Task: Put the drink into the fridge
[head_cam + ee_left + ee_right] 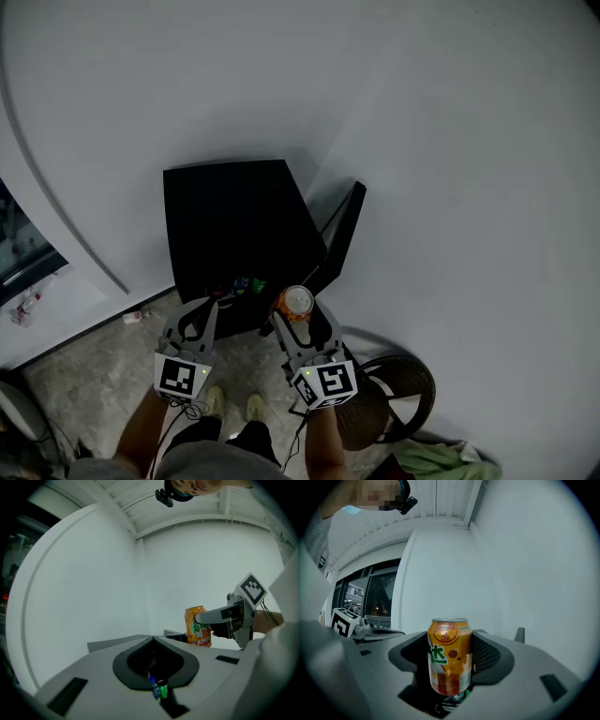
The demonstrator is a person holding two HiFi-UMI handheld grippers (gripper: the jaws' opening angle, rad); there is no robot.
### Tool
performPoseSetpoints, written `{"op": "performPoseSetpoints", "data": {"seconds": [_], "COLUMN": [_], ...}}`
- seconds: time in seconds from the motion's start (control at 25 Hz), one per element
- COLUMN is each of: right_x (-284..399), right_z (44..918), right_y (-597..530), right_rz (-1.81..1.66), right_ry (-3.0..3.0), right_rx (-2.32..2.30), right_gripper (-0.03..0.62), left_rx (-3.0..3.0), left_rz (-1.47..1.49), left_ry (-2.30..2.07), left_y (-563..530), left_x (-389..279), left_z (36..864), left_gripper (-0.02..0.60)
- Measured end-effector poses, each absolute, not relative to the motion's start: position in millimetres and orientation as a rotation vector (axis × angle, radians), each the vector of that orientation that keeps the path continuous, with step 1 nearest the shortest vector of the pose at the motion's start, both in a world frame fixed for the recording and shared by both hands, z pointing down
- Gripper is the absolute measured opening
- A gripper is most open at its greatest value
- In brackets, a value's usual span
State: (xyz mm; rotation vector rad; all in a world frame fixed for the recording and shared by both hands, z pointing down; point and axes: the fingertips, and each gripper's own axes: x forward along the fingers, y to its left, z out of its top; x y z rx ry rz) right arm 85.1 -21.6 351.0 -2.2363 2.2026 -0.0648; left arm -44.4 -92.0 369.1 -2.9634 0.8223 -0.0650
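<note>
A black mini fridge [234,225] stands on the floor against the white wall, with its door [343,228] swung open to the right. Blue and green drinks [247,284] show at its open front. My right gripper [301,319] is shut on an upright orange drink can [297,302] just before the opening. The can [450,656] fills the space between the right gripper's pads. My left gripper [208,306] is shut and empty, level beside it on the left. The left gripper view shows the can [198,626] at the right, and the blue and green drinks [158,689] below the closed jaws.
A round wicker stool [398,394] stands by my right arm, with a green cloth [436,461] on the floor behind it. A small bottle [136,317] lies on the floor left of the fridge. Dark windows [23,246] are at the far left. My feet [234,405] stand close to the fridge.
</note>
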Motion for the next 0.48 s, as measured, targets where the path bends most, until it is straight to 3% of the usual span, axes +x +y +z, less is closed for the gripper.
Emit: {"op": "performPoseSetpoints", "data": {"seconds": [0.48], "right_x": [82], "right_z": [412], "right_y": [-29], "right_rz": [-0.032], "right_ry": [2.435], "right_rx": [-2.029], "right_gripper": [0.305], "left_rx": [-2.944], "left_rz": [-0.138], "left_ry": [0.977], "left_y": [-80], "left_x": [-36], "left_z": [426], "left_gripper": [0.005]}}
